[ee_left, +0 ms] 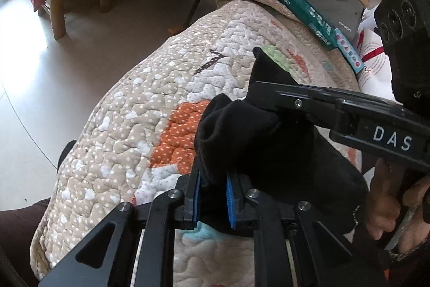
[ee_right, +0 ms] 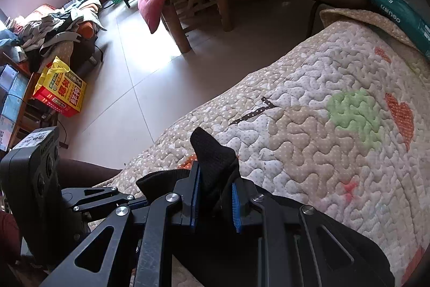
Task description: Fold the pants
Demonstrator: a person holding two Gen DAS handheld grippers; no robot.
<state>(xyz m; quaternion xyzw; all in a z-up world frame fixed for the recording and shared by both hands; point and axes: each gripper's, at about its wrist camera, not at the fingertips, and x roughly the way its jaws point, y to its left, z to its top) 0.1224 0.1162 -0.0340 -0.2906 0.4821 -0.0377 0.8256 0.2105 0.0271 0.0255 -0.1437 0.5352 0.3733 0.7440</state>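
The pants [ee_left: 268, 141] are black, soft knit fabric: light and limp, so they sag and bunch wherever unsupported. Grip them at an edge or corner, pinching all layers, since a loose layer may slip out. They lie bunched on the quilt [ee_left: 129, 125] over the table, partly lifted. The left gripper [ee_left: 212, 195] points steeply down, its jaws closed on a fold. The right gripper [ee_right: 215, 203] points down more steeply, just beside it, jaws clamped on another bunch with a tuft standing above.
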